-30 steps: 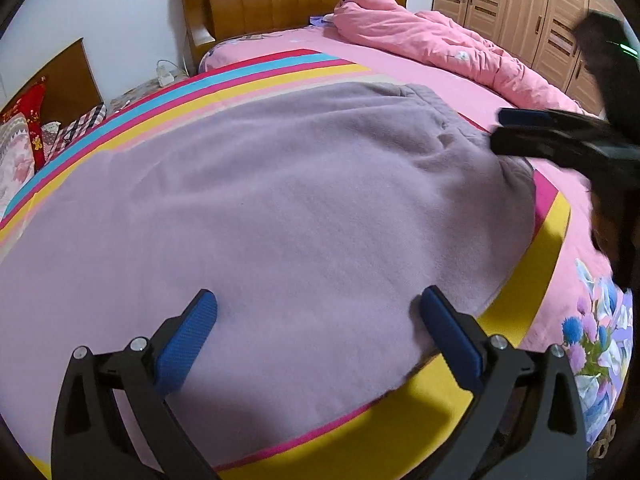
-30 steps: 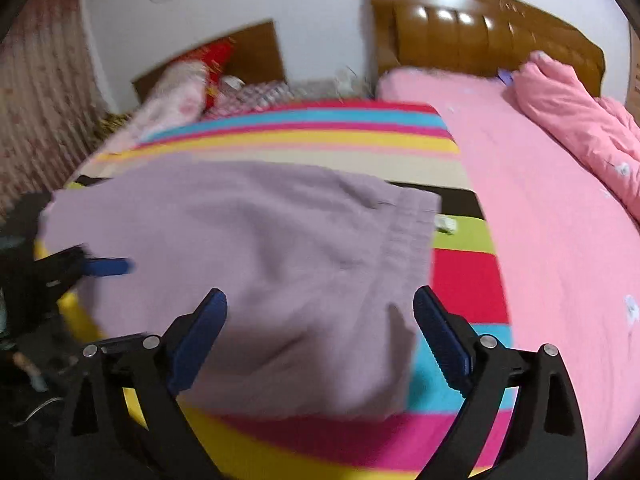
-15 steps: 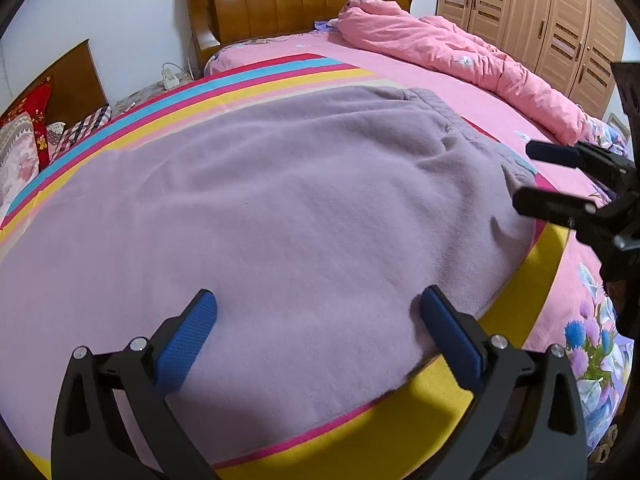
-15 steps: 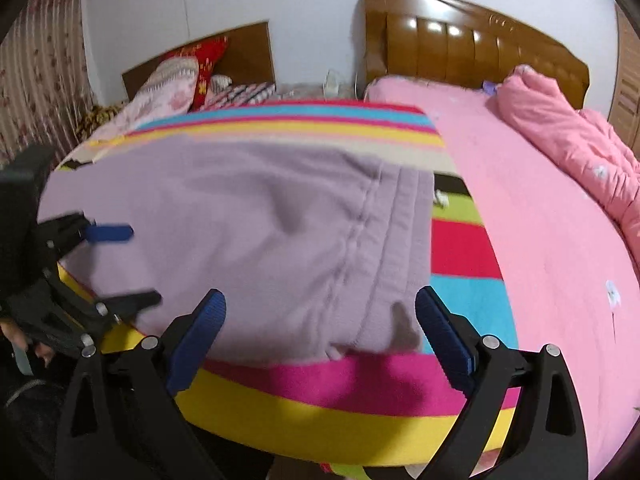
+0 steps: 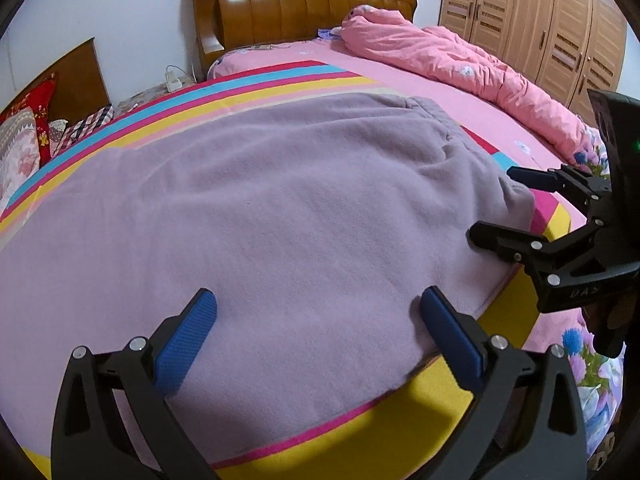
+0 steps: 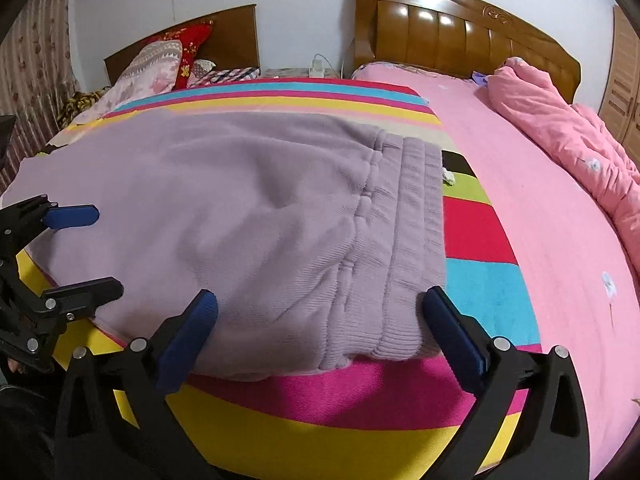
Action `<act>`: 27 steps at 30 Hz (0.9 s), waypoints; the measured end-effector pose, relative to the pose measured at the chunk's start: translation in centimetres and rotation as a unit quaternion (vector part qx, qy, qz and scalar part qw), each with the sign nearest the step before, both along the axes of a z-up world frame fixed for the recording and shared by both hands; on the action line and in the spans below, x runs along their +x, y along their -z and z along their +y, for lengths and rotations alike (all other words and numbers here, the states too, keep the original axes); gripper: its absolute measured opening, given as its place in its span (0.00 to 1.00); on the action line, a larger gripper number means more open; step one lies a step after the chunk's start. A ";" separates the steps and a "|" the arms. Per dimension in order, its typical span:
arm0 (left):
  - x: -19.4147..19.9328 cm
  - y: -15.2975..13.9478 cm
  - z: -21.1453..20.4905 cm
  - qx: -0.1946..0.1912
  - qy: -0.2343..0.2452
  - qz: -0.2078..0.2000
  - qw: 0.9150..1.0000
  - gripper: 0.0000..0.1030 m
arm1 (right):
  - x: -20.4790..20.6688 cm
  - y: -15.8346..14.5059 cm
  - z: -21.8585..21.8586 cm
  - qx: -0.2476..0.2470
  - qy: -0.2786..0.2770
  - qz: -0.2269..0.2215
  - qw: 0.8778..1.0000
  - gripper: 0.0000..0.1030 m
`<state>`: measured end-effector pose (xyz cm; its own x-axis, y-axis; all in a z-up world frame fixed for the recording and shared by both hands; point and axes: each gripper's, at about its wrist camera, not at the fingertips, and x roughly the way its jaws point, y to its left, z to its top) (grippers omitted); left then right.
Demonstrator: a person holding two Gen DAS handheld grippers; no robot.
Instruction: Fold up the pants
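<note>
**Lilac pants flat on the striped blanket, both my grippers wide at the near edge**

The lilac fleece pants lie spread flat on the striped blanket, reaching right up to the edge of the bed nearest me. Their ribbed waistband lies on the right side in my right wrist view, its near corner slightly bulged up off the blanket.

My right gripper hangs over that waistband corner, and its jaws are opening; cloth lies between the 2 blue pads, but they do not press on it. My left gripper hovers over the near hem further along the pants, its 2 fingers spread wide with nothing clamped. From the left wrist view I see my right gripper at the right, its fingers apart beside the waistband end.

Beyond the blanket stretches a pink sheet, with a bunched pink quilt along its far side under the wooden headboard. Patterned pillows pile up at the far left, and a wooden wardrobe stands at the right. Nothing lies on top of the pants.
</note>
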<state>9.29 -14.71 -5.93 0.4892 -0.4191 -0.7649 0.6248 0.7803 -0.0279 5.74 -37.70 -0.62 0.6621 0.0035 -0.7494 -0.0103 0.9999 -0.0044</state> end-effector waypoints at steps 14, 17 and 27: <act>2.3 -4.0 17.6 -0.066 -0.154 -0.009 0.986 0.98 | 1.8 -5.9 12.3 -0.029 -0.083 -0.065 0.994 0.95; 2.9 -3.1 23.1 -0.071 -0.227 0.000 0.971 0.98 | 3.7 -3.3 17.8 -0.061 -0.137 -0.042 0.988 0.95; 2.1 -1.2 28.3 -0.095 -0.247 -0.002 0.964 0.98 | 5.3 0.4 17.0 -0.003 -0.122 0.017 0.992 0.95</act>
